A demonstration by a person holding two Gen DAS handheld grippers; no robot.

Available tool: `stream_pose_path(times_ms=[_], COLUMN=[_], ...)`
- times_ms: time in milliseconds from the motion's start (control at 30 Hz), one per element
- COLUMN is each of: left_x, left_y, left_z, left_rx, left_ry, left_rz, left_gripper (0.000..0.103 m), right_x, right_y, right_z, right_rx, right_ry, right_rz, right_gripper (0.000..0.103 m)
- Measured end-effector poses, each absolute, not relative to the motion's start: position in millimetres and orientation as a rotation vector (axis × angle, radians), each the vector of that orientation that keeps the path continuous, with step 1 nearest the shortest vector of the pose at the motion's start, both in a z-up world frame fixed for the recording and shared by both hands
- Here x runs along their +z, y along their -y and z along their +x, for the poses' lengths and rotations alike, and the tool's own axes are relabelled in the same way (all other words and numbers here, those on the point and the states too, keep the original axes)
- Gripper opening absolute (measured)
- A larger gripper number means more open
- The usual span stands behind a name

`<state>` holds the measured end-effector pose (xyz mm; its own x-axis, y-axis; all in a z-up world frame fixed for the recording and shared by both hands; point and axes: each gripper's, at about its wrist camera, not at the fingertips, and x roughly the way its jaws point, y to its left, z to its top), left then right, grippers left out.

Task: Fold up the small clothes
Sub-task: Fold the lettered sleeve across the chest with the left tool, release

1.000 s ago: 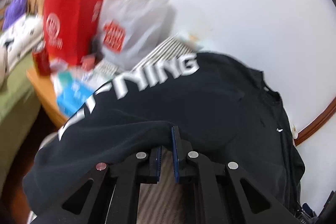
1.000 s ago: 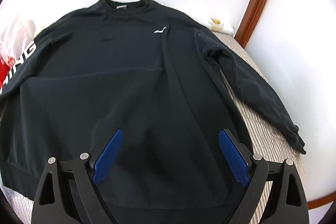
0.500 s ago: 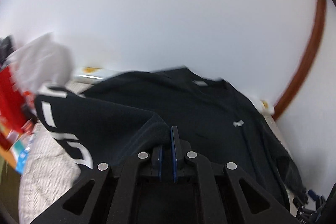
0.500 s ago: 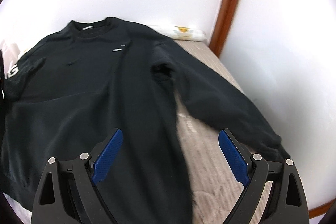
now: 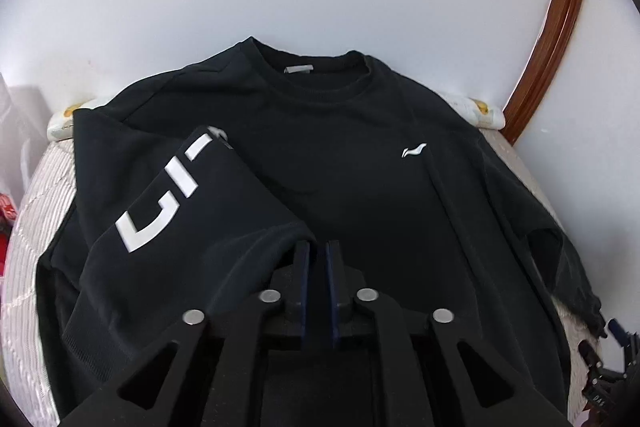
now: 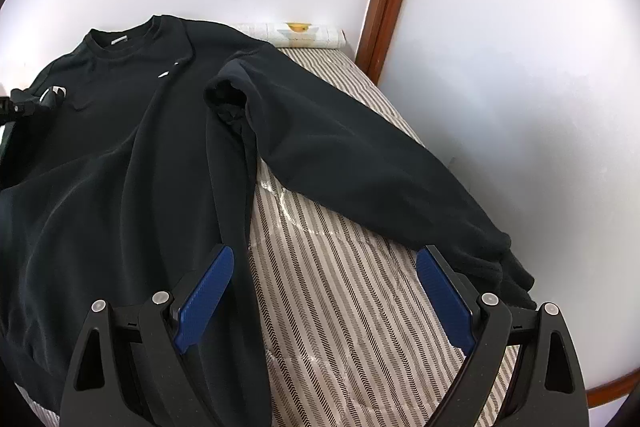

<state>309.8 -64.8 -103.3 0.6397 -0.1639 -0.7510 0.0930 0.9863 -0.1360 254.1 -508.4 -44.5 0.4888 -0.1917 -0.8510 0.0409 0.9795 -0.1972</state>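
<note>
Lettered sleeve: folded across the sweatshirt's chest, cuff just beside the left gripper.
Left gripper: jaws just eased apart to a narrow slit, nothing between them.
Sweatshirt: black, flat on the striped bed.
Right gripper: wide, empty, above bare mattress near the other sleeve.

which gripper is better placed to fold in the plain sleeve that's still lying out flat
Right. The right gripper hangs open beside that outstretched sleeve, near its cuff. The left gripper is at the lettered sleeve, across the sweatshirt.
</note>
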Motion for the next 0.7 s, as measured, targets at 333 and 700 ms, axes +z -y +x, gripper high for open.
stream_pose_path(times_ms=[333,700], left_x=[-98.1,-163.0], left_y=[13.0,-96.6], left_z=[242.1,168.5], left_rx=[-0.097,0.029], left_ry=[-0.884,-0.989], left_rz=[-0.116,-0.263], left_gripper=[0.019,0.019], right_x=[-14.1,-20.5], right_y=[460.6,307.9], right_z=[251.1,284.9], right_rx=[0.022,0.329], right_ry=[-0.982,-0.986], right_rz=[-0.106,-0.176], right_gripper=[0.088,0.056])
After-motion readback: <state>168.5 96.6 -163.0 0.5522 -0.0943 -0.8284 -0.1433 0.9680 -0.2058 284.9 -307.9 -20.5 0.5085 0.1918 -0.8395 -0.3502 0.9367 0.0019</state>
